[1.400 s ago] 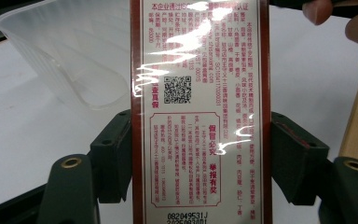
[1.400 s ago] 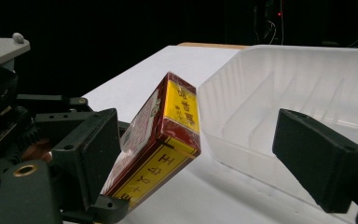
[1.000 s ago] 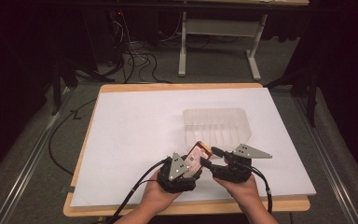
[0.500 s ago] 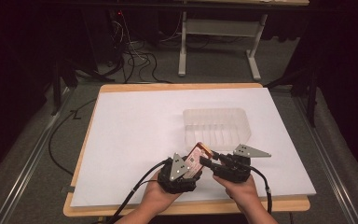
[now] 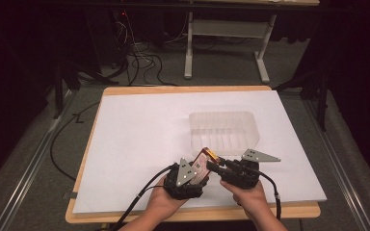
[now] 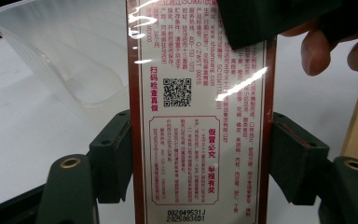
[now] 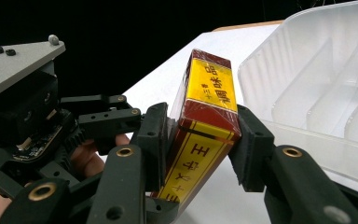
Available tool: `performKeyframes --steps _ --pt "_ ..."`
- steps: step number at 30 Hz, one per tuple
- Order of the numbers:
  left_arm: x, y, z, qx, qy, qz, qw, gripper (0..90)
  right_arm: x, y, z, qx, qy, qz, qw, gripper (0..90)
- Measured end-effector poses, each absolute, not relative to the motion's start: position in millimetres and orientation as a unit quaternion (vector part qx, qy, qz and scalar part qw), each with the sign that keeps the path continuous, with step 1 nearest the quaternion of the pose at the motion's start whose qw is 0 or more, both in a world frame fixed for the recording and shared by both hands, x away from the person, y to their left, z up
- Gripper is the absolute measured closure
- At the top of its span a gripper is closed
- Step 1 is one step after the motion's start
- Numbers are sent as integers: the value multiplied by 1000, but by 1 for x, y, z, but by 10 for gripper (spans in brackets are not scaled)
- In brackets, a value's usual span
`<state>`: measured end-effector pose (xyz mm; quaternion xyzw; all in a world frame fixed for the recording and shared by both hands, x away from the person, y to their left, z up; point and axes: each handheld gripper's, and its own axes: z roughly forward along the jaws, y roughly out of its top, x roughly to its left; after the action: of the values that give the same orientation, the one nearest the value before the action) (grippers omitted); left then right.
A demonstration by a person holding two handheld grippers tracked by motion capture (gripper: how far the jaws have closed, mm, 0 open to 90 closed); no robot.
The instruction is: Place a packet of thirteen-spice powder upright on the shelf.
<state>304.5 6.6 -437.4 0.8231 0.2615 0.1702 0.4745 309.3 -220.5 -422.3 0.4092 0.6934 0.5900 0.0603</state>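
A small red and yellow box [image 5: 204,160] wrapped in shiny clear film is held up just above the white table [image 5: 139,139], close to the near edge. It sits just in front of the clear plastic tray [image 5: 224,131], on the side nearest the person, and it does not touch the tray.

The left gripper [image 5: 189,179] pinches the box. In the left gripper view its two black jaws press on the two long sides of the box [image 6: 200,116], which stands tall between them. The flat face with tiny red writing and a square code looks at the camera. The clear plastic tray [image 6: 65,56] sits behind it, up and to the left.

The right gripper [image 5: 220,169] has the same box [image 7: 205,126] too. Its jaws have just been closing, and in the right gripper view the box is between them with both black pads pressed on its sides. The box leans there, with its yellow end pointing up and away. The tray [image 7: 326,88], with its thin walls inside, is just behind the box on the right. The left gripper [image 7: 51,116] is close by on the left, and its jaws reach to the same box.

In the high view both hands are close together near the front edge of the table, with the box between the two grippers. Black cables trail back from them.
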Motion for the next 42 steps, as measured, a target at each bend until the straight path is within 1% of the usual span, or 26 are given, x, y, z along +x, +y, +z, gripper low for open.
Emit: performKeyframes --steps 4,8,13,18,35,42 --pt "304 7 -438 827 258 170 470 316 308 -219 -421 407 694 591 60 647" --pt "306 7 -440 829 260 163 468 306 305 -215 -419 397 699 590 70 670" --pt "309 9 -441 832 264 152 464 252 305 -217 -418 399 697 590 81 684" --pt "309 12 -439 827 264 150 473 234 304 -223 -416 404 693 589 98 685" --pt "322 51 -424 800 299 165 493 255 299 -247 -413 422 688 571 151 685" --pt "327 69 -422 795 313 175 489 262 295 -264 -409 435 680 562 179 684"
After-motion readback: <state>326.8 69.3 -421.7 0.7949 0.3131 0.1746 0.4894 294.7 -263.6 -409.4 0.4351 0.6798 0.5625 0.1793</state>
